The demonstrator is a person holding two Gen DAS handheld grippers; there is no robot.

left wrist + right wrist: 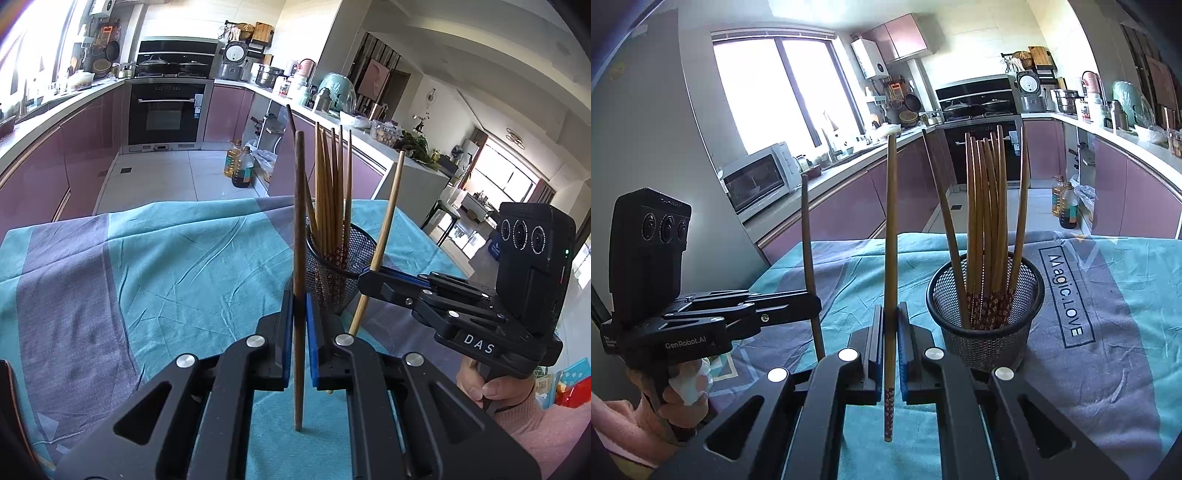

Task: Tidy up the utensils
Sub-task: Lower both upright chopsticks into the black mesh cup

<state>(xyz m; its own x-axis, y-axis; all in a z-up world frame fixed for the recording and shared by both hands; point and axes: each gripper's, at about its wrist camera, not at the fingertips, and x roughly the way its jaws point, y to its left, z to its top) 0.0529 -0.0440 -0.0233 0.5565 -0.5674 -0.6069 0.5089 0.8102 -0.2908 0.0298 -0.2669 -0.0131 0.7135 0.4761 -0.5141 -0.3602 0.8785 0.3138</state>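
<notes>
A black mesh cup (985, 325) stands on the table and holds several wooden chopsticks (986, 221) upright. It also shows in the left wrist view (341, 269). My left gripper (300, 314) is shut on a dark brown chopstick (299, 229), held upright, left of the cup. It also shows in the right wrist view (812, 306). My right gripper (891, 325) is shut on a light wooden chopstick (891, 229) with a patterned lower end, held upright just left of the cup. In the left wrist view it (371, 275) holds that chopstick (388, 218) tilted, beside the cup's right rim.
The table has a teal and grey cloth (1108, 314) printed "Magic.LOVE". Behind it are purple kitchen cabinets, an oven (166, 110), a microwave (757, 177) and oil bottles (240, 166) on the floor.
</notes>
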